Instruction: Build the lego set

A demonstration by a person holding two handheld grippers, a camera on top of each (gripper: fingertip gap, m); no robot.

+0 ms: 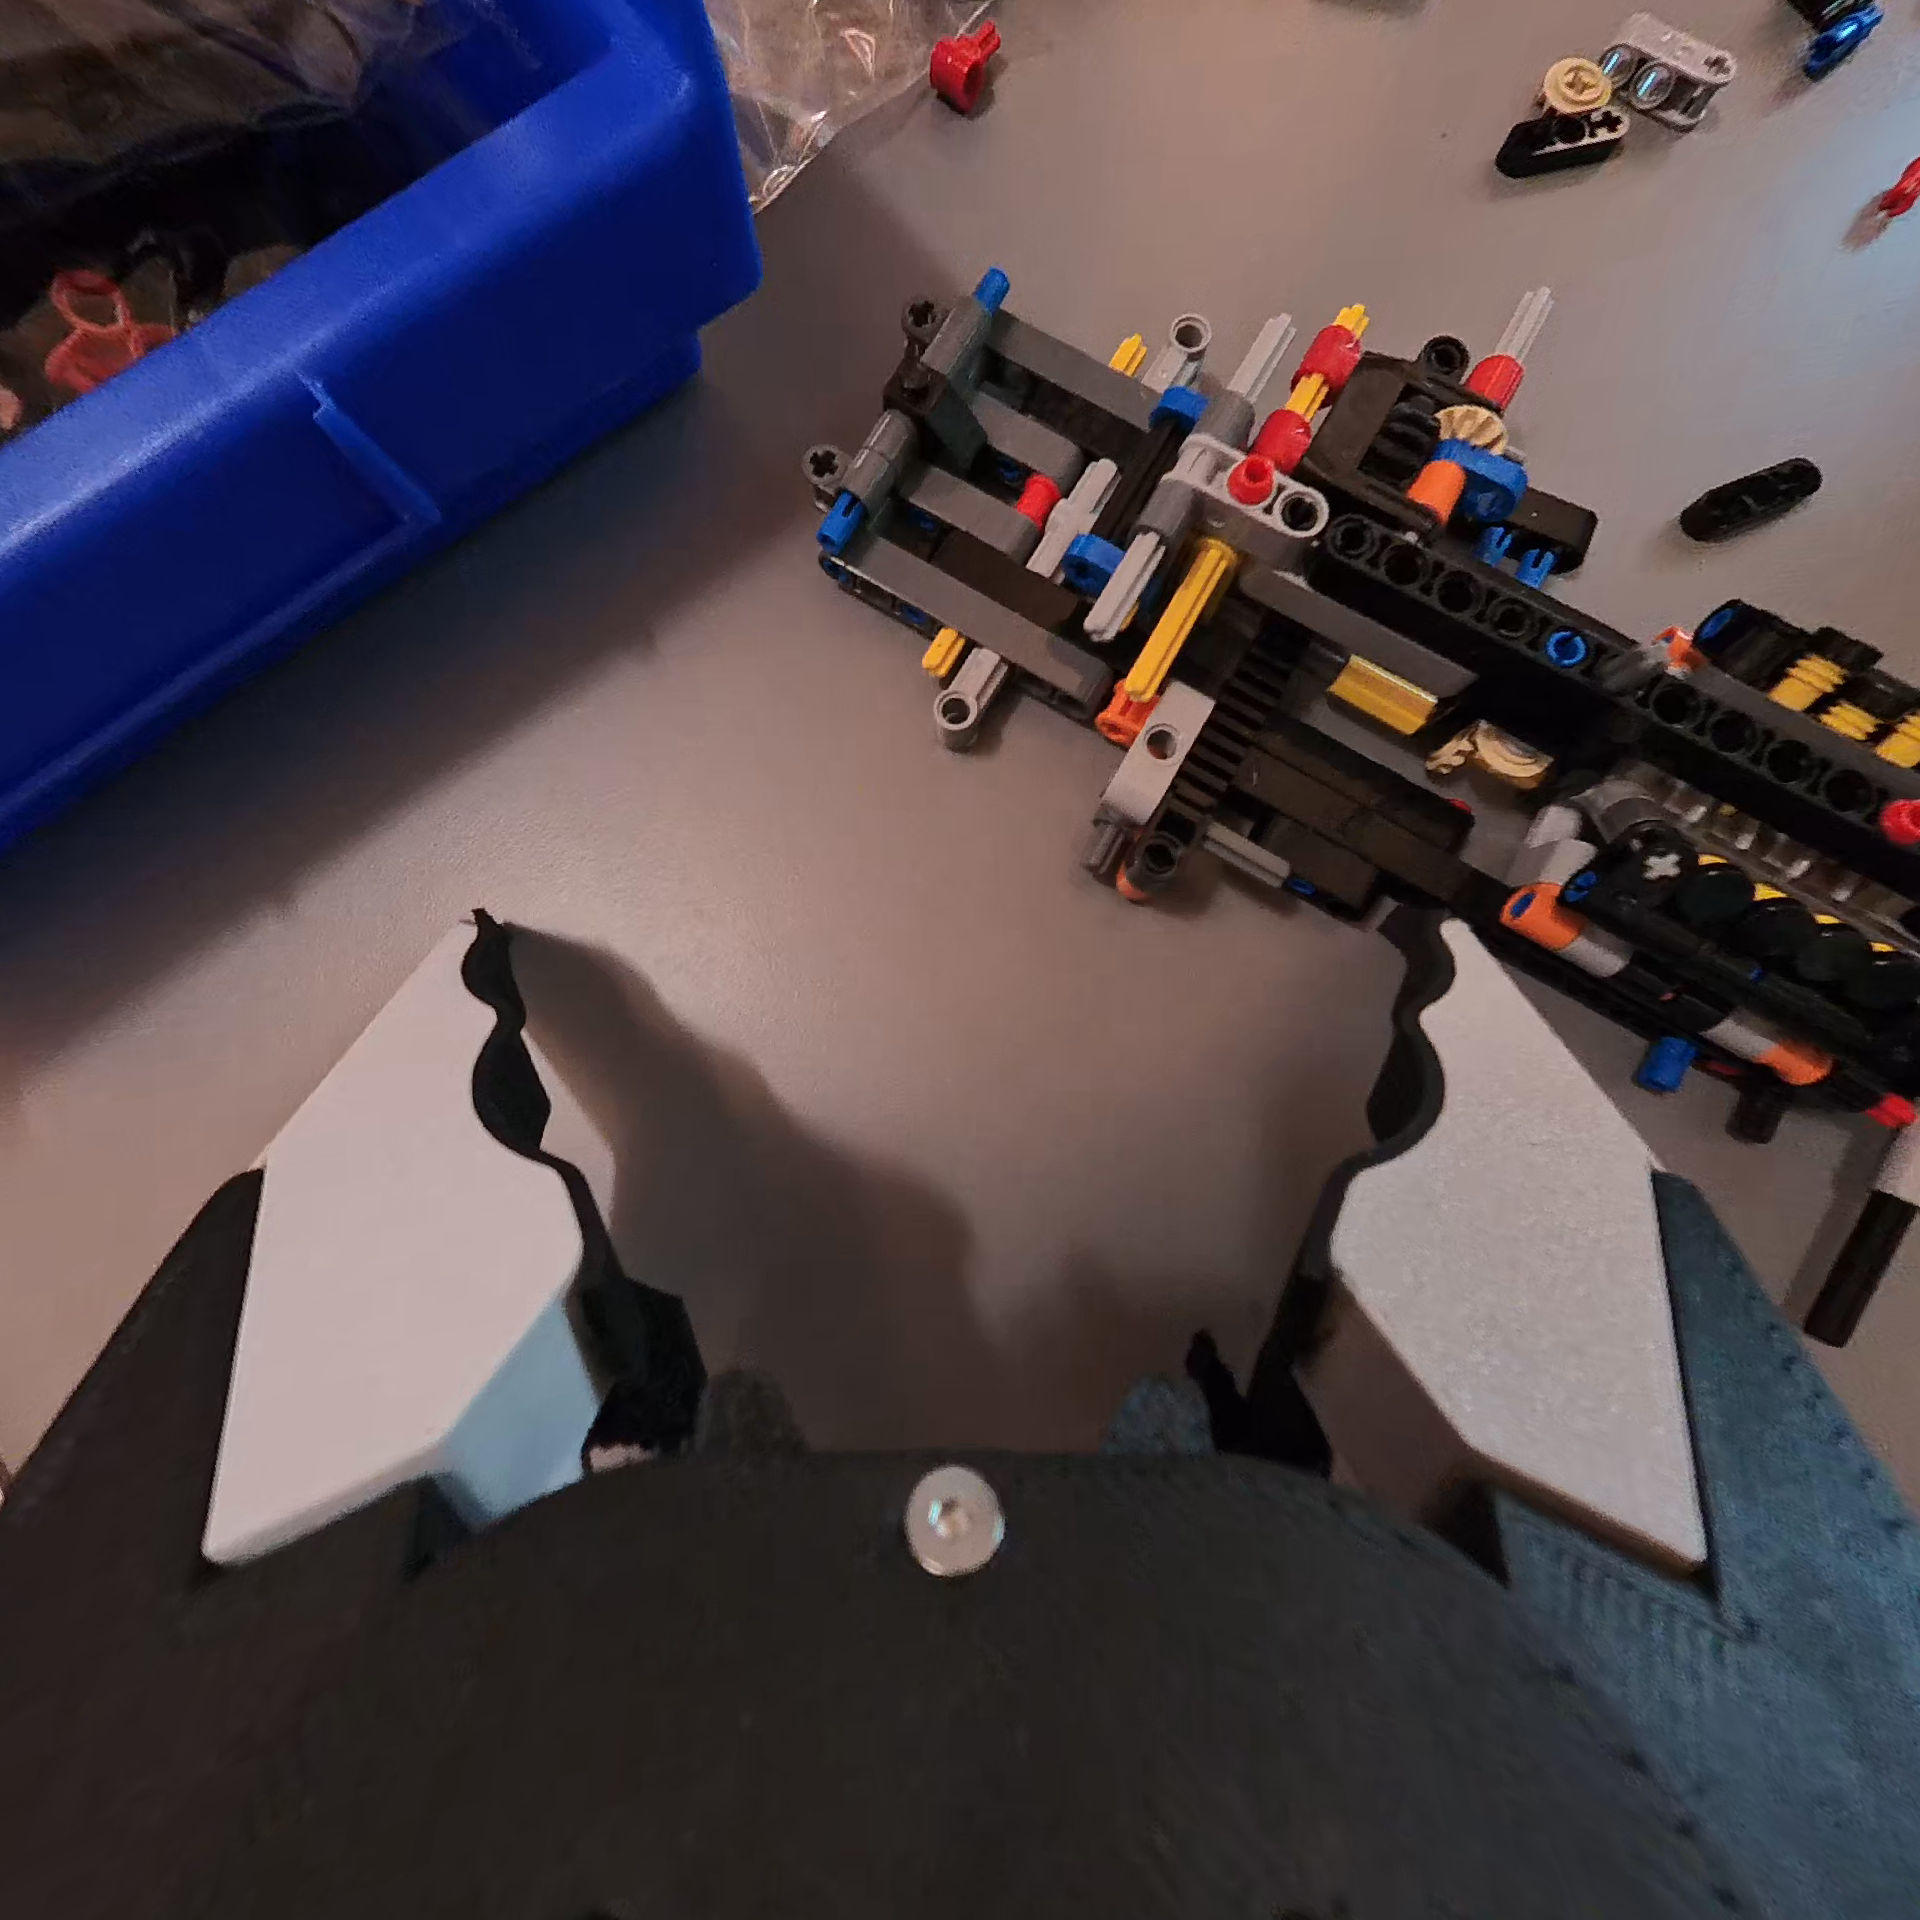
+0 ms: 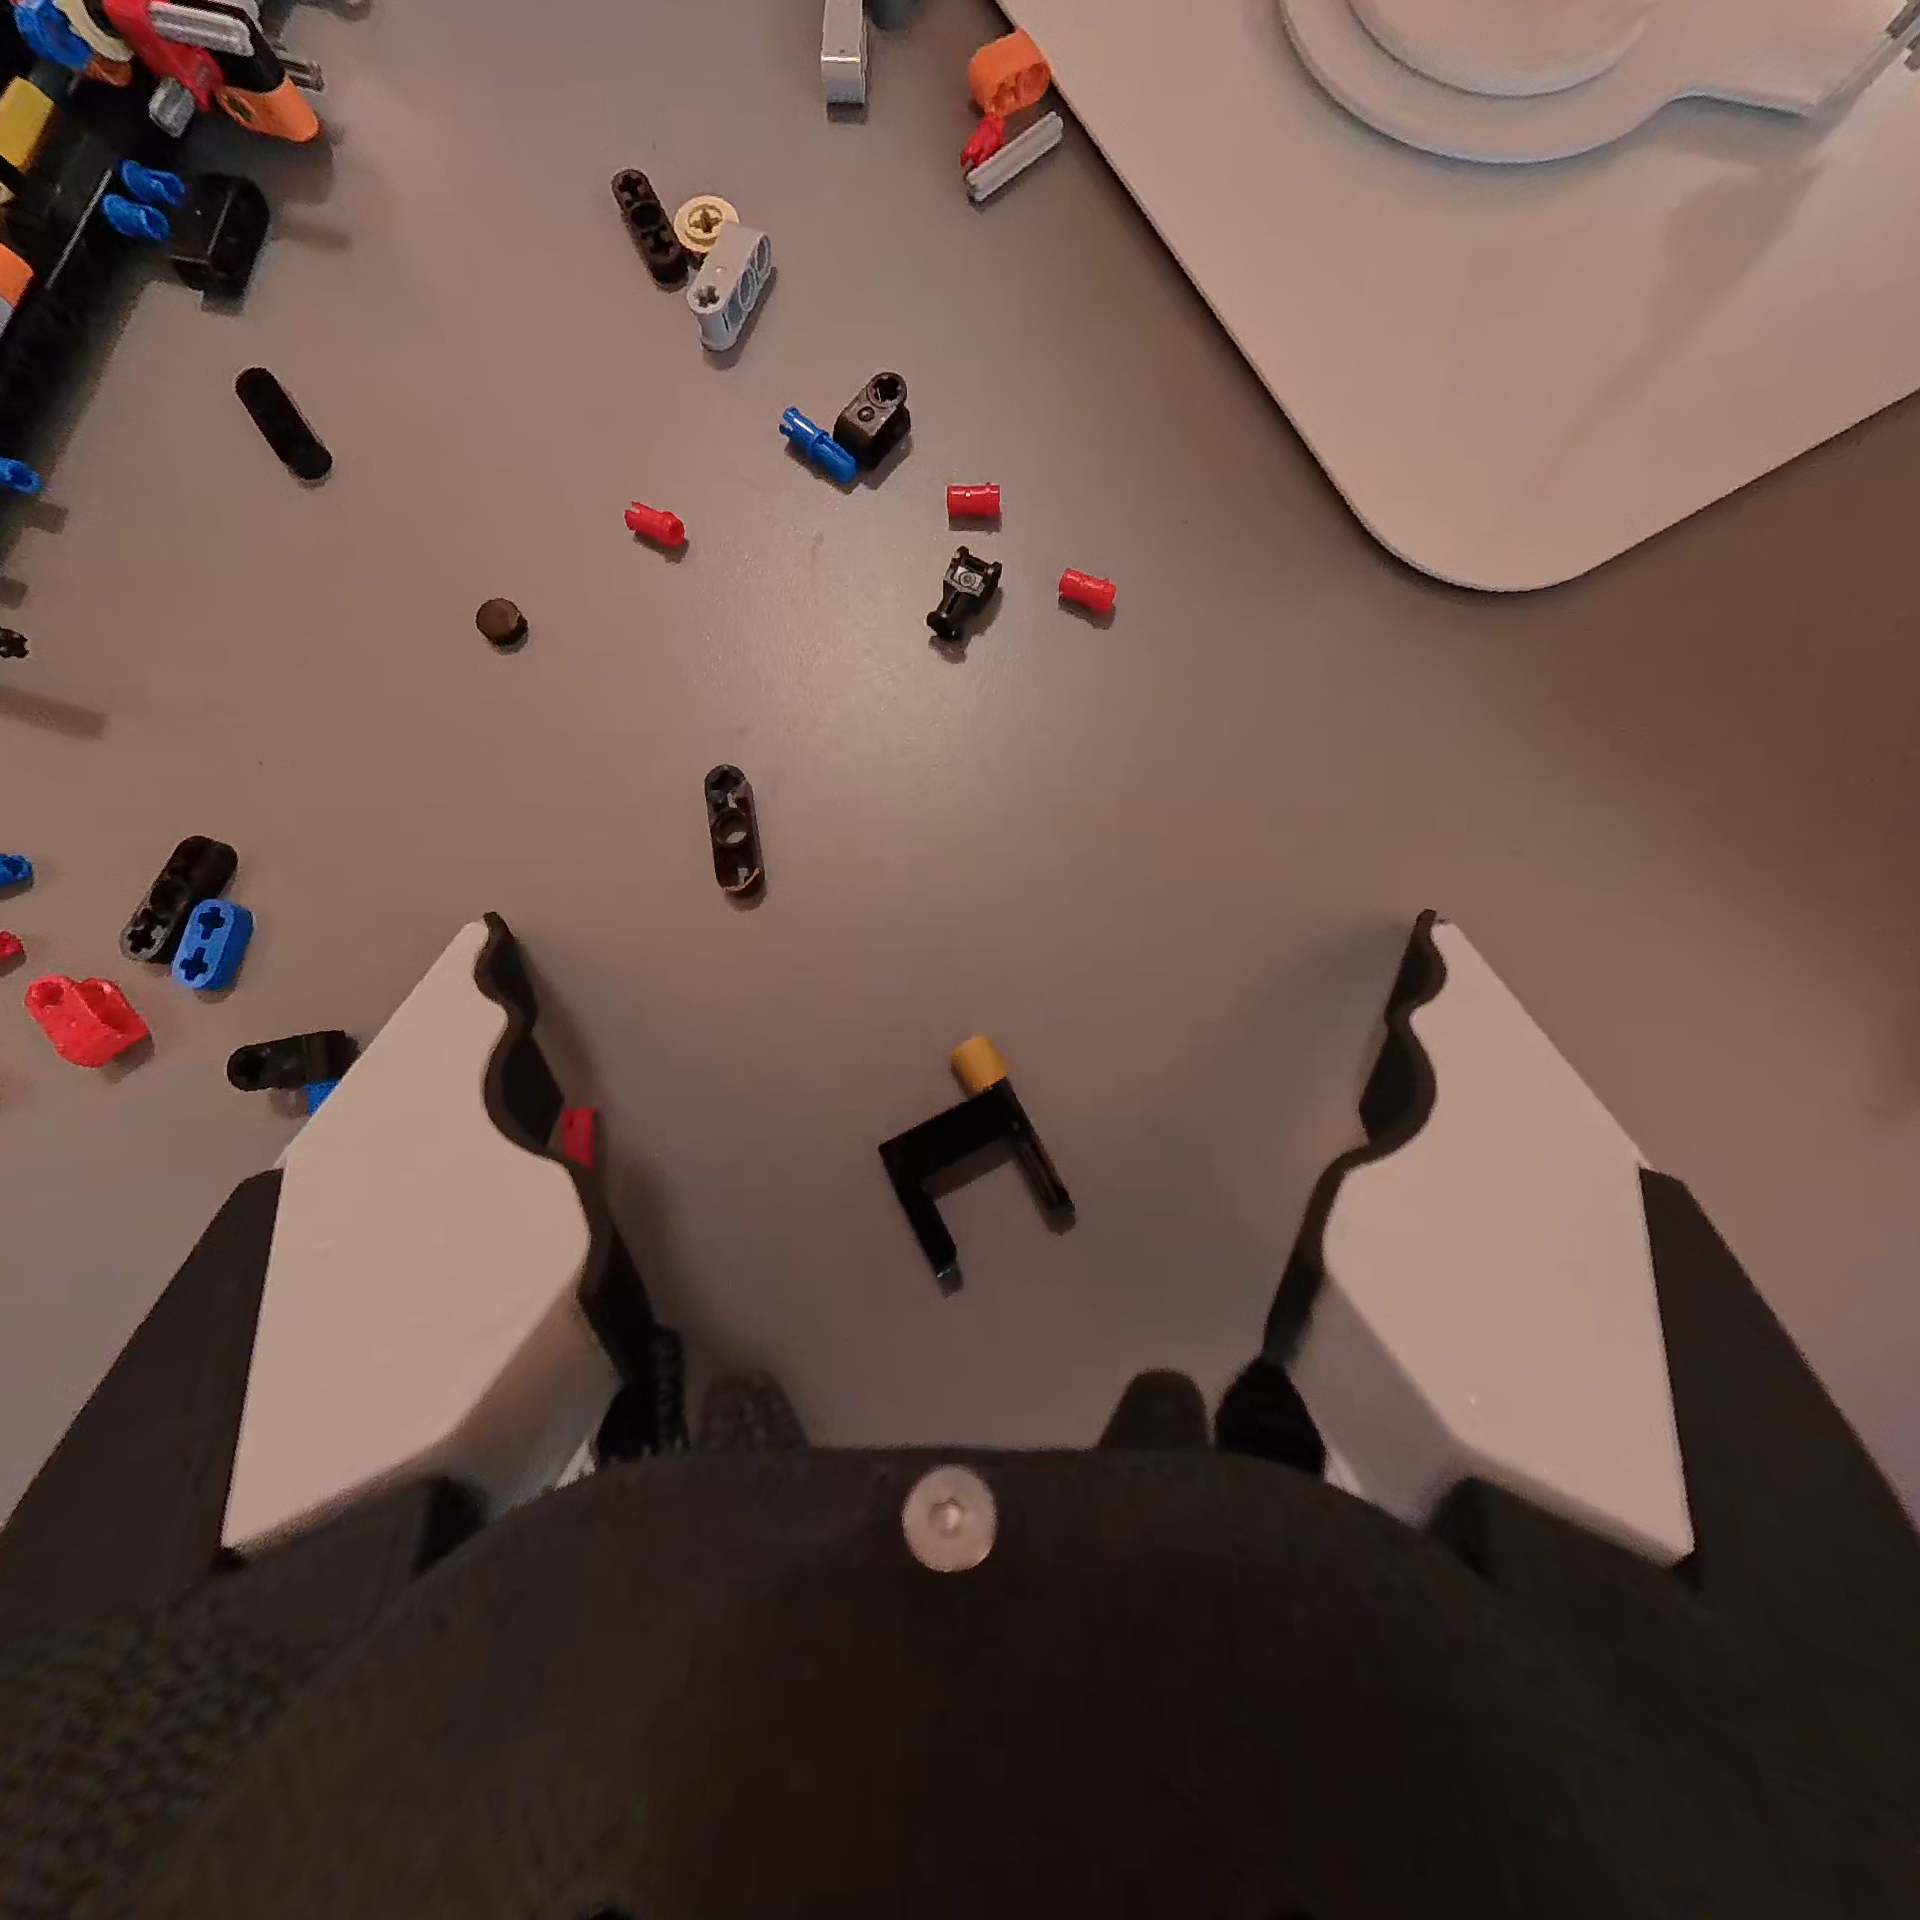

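In the left wrist view the half-built lego model (image 1: 1299,623), black and grey beams with yellow, red and blue pins, lies on the grey table ahead and to the right. My left gripper (image 1: 956,925) is open and empty, just short of the model; its right fingertip (image 1: 1455,997) is close to the model's lower edge. In the right wrist view my right gripper (image 2: 961,920) is open and empty above the table. A black U-shaped piece with a yellow pin (image 2: 971,1153) lies between its fingers. A short black beam (image 2: 734,829) lies just ahead.
A blue bin (image 1: 364,395) with bagged parts stands at the left, a clear plastic bag (image 1: 831,62) behind it. Loose red, blue, black and grey pieces (image 2: 831,436) are scattered on the table. A white stand base (image 2: 1507,312) occupies the upper right. The model's end (image 2: 104,125) shows at upper left.
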